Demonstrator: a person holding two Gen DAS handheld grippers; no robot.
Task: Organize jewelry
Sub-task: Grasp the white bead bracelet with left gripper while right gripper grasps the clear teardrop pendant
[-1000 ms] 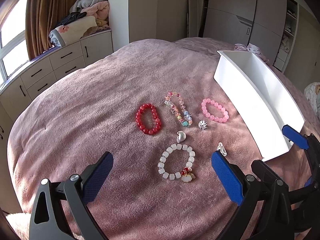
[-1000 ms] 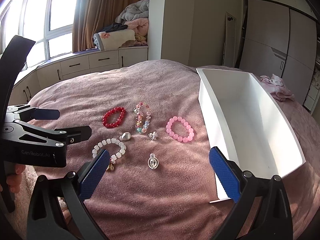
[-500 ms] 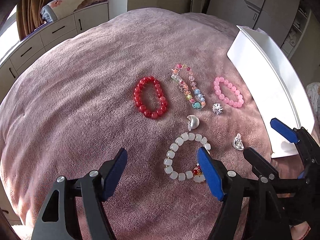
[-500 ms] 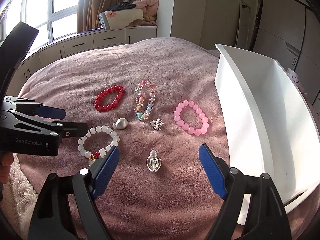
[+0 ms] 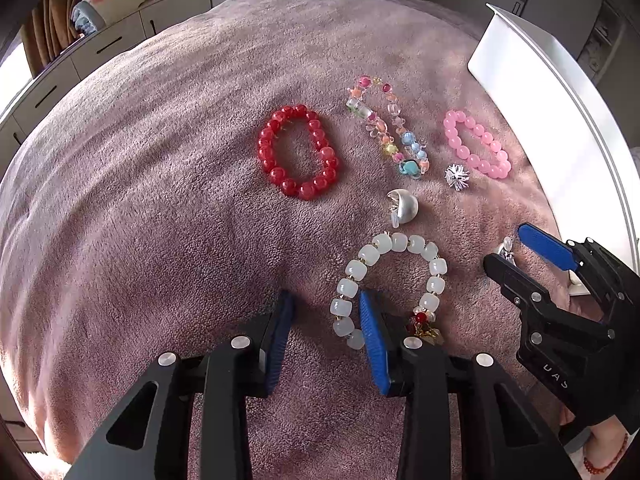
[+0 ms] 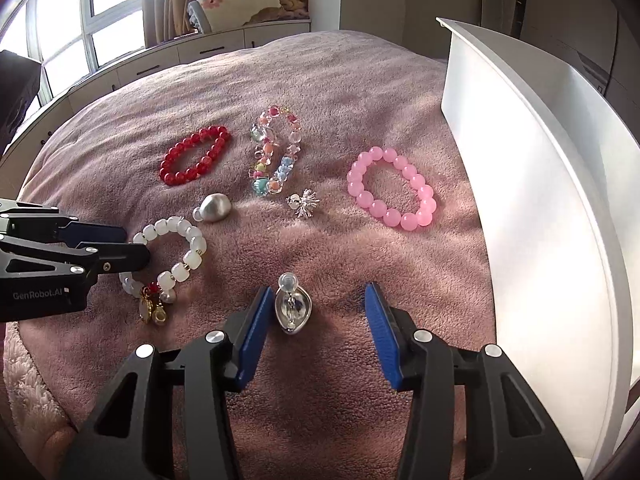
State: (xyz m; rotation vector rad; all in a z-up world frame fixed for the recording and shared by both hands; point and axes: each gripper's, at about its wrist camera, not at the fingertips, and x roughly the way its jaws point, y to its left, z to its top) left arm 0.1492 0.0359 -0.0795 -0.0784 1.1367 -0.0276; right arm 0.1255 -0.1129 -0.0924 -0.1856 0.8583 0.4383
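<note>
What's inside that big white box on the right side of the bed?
The white box shows only bare white inner walls in the right wrist view; no jewelry is visible in it. Its floor is mostly hidden behind the near wall, so something lying low there cannot be ruled out.

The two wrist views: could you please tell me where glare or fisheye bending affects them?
Right wrist view: the white tray wall is washed out by sunlight and bows strongly; the windows are blown out. Left wrist view: the pink blanket bulges like a dome, with dark corners.

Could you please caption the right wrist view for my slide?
Open right gripper straddles a silver pendant on the pink blanket.
</note>
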